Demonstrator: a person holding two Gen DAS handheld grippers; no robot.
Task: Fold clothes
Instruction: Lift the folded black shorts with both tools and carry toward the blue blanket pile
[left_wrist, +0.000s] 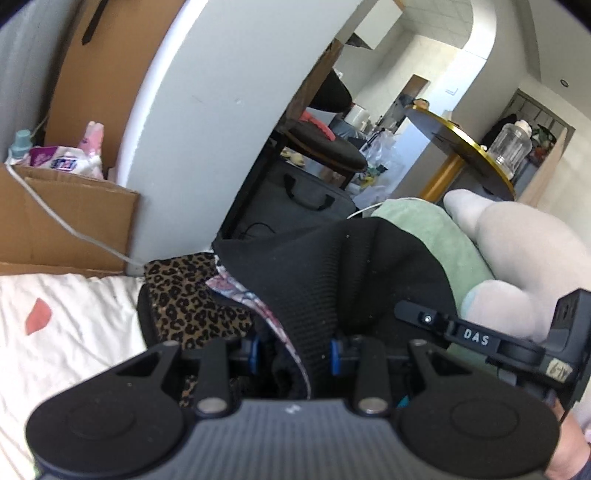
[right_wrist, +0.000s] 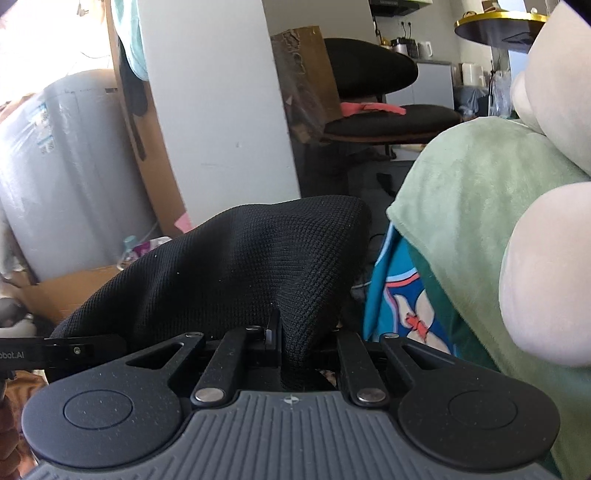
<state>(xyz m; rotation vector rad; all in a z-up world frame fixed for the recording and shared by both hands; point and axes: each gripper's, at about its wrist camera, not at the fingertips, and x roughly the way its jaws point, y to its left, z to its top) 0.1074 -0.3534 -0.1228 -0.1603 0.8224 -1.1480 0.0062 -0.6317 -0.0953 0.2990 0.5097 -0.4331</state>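
While the black knit garment hangs bunched between my two tongs, each camera gives me a different side of it. From my right wrist I see its waffle-textured cloth rising in a hump straight ahead, and my right gripper pinched nearly closed on a fold of it, the cloth running down between the fingers. From my left wrist the same black cloth drapes forward over the tool, and my left gripper stands partly apart with a thick wad of that cloth and a floral-printed edge caught between the blue-tipped fingers; the pads look pressed against the bundle.

Only the left view shows what lies under and beside the garment: a leopard-print piece just to its left, resting on a rumpled white sheet with a red mark. Only that view also shows my right tool's arm at its right edge, and a glass jar on a gold-rimmed round table.

Both views share the mint green plush with pale cream limbs beside the garment, the white pillar and a black chair. The right view alone shows a teal floral cloth below the plush and a big grey wrapped cylinder far left.
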